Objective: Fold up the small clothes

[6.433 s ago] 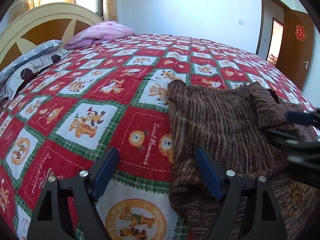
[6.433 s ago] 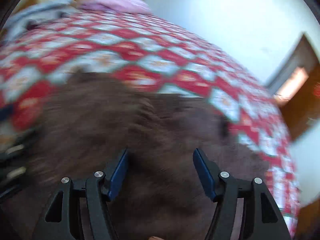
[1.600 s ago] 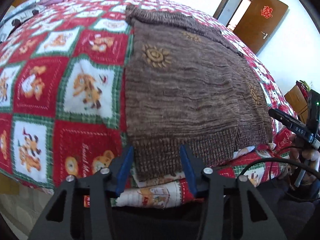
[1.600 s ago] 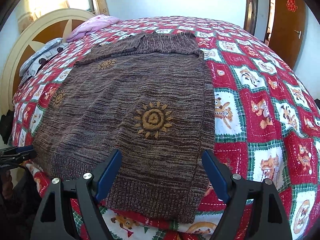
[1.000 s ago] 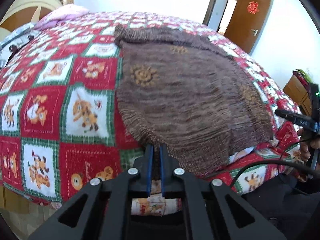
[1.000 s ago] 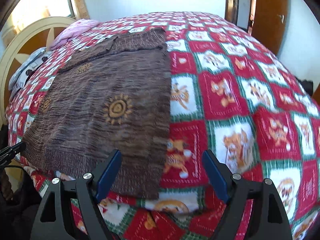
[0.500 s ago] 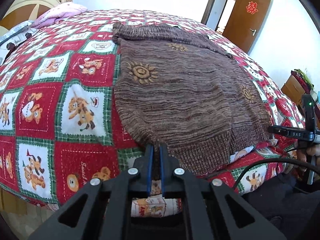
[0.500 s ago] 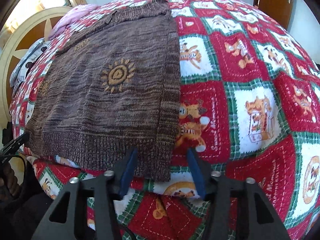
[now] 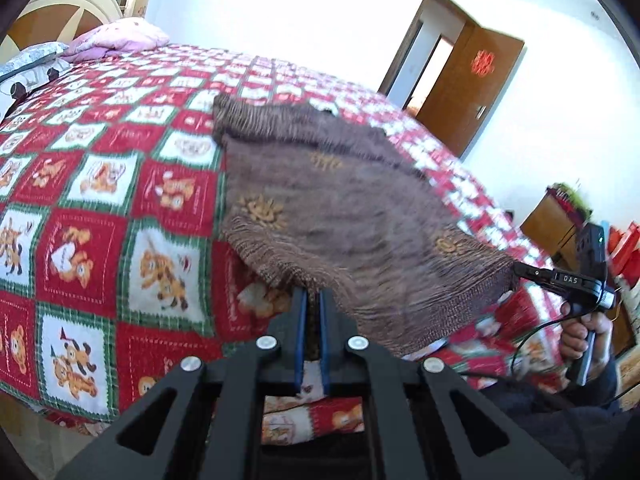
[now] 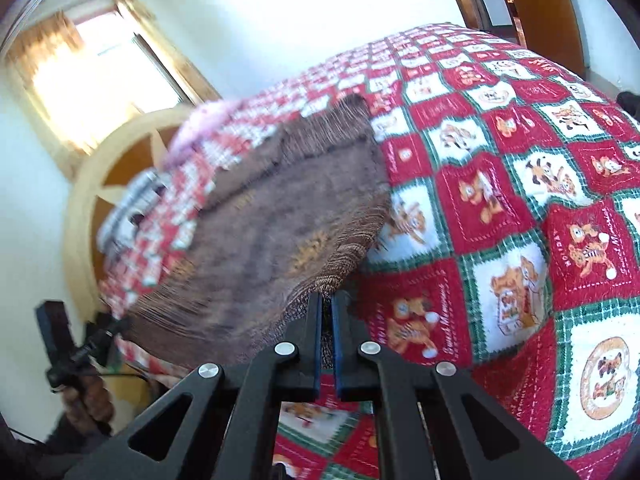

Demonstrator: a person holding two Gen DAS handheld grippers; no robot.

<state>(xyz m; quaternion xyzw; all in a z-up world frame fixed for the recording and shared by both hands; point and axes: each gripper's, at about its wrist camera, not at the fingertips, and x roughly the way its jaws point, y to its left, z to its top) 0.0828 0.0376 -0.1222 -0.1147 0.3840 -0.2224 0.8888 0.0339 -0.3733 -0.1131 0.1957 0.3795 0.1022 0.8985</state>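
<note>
Bed quilt [image 9: 100, 208] lies ahead of both jaws under the brown knit sweater [image 9: 344, 204], soft, floppy, likely stretchy and light, hem corners lifted, left gripper [image 9: 311, 308] and right gripper [image 10: 326, 312] each clenched on one corner.

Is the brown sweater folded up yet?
Not yet. The sweater is spread out, its near hem lifted off the quilt by the left gripper and right gripper.
</note>
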